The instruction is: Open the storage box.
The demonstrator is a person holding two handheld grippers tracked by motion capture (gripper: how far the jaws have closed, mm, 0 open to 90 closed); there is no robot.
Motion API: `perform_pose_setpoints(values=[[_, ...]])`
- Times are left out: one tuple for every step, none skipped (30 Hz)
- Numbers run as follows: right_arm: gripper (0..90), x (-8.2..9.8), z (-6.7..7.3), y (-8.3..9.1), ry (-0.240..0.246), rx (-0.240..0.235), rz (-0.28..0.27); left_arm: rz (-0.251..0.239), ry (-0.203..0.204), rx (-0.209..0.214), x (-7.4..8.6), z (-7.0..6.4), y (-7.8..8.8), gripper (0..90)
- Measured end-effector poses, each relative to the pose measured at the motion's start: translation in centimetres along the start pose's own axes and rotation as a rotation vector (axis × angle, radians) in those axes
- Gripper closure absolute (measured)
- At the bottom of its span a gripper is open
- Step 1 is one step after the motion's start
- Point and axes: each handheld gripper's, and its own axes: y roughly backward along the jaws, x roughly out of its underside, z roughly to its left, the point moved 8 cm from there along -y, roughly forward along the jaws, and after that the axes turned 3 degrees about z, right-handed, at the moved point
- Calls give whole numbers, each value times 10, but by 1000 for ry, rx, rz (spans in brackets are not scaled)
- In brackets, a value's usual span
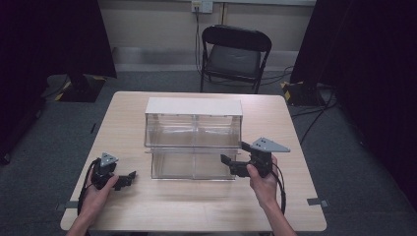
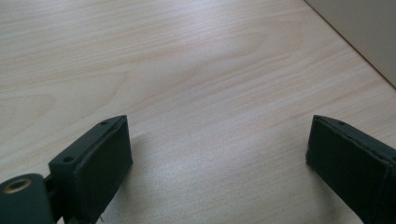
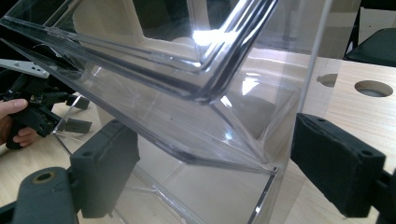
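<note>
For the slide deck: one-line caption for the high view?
Person at wooden table, open right tongs at clear acrylic bin, left tongs resting apart.

Dim room, soft overhead light; glare on the clear box [image 3: 205,37]; near tongs perhaps blurred.

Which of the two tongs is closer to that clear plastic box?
The right. The right tongs sit open at the clear plastic box's right end, with its corner between the jaws. The left tongs lie open over bare table, short of the box's left front corner.
</note>
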Motion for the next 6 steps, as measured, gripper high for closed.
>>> perform_pose_setpoints(values=[[145,0,0,0,-1,-2,-1,0,-1,0,0,0,0,63],[145,0,0,0,-1,-2,-1,-1,3,2,0,0,0,63],[145,0,0,0,0,-3,-1,0,0,1,0,0,0,63],[145,0,0,0,0,-3,-1,0,0,1,0,0,0,63],[145,0,0,0,-1,-4,-1,-2,4,0,0,0,0,62],[145,0,0,0,-1,-4,-1,-2,4,0,0,0,0,61]])
